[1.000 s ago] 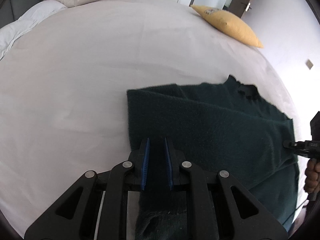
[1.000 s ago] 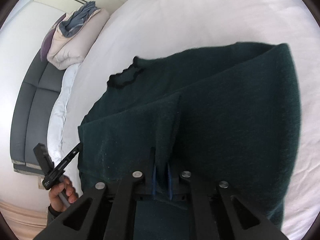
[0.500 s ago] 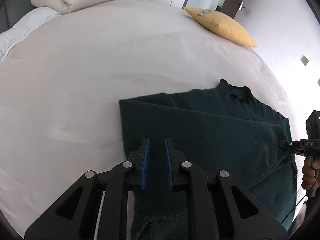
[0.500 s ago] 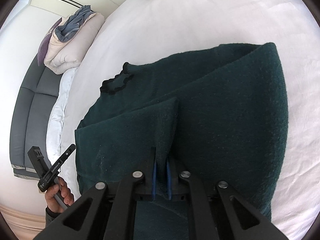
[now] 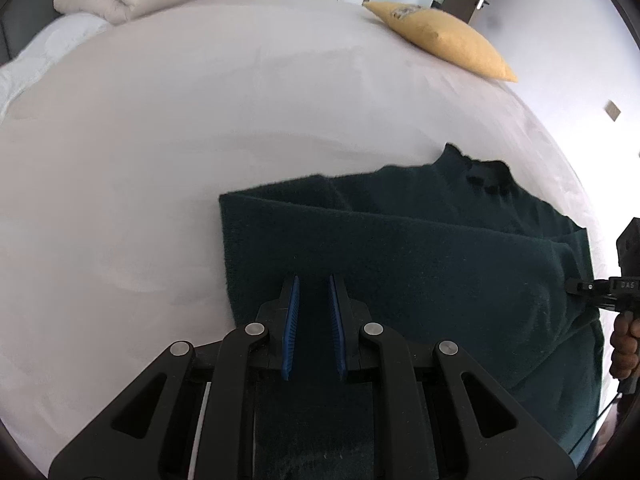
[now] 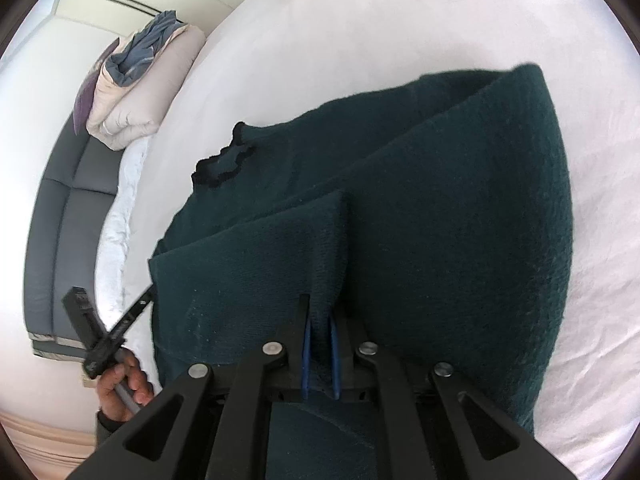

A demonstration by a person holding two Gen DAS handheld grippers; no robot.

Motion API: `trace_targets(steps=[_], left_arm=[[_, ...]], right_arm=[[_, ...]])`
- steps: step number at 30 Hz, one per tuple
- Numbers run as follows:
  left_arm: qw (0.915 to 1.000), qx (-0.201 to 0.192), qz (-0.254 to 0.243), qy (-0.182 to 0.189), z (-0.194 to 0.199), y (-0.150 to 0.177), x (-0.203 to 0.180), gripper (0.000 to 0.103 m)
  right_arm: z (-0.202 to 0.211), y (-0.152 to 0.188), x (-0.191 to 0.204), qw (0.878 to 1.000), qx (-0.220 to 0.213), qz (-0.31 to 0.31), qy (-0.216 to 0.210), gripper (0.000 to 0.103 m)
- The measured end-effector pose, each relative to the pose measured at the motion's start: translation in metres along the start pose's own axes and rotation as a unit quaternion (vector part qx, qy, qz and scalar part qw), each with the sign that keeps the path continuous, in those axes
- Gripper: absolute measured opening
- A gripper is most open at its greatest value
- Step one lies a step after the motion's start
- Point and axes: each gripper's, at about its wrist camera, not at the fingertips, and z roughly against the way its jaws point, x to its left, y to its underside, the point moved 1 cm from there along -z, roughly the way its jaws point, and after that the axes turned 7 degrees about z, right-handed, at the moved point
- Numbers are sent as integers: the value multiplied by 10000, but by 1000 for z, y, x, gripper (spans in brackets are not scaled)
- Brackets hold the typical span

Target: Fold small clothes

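We see the white bed carrying the dark green sweater, long axis running side to side between our hands, collar at the far edge. Both grippers sit at the near hem: left gripper and right gripper each clamp a lifted fold, equally near; fold goes forward toward collar.

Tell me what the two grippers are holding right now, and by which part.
Both hold the dark green sweater: the right gripper pinches a folded-over edge, the left gripper grips its near edge.
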Motion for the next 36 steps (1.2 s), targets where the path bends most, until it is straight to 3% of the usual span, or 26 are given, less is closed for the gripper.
trace_targets(steps=[9,12,19,27,30,33,36], left_arm=[[9906,-55,912,1019,3,-21,37,15],[9770,202,1485,1518,-17,-34,58,15],[9534,317,2082,2160,-27,-23,81,15],[9645,464,1493,2128,8,34,61,15],[9721,470,1304,1892,17,58,59,15],[9710,463,1359,1911,25,70,60,15],[9754,497,1380,1647,34,83,61,15]], right_arm=[[0,4,-12,9989,-118,-127,-439,6],[0,5,-16,9980,-158,-189,-576,6],[-1,5,-19,9967,-174,-258,-750,7],[12,19,-21,9944,-332,-467,-884,20],[21,26,-20,9948,-395,-482,-811,24],[30,34,-22,9955,-437,-529,-651,24],[38,39,-26,9956,-479,-639,-489,25]])
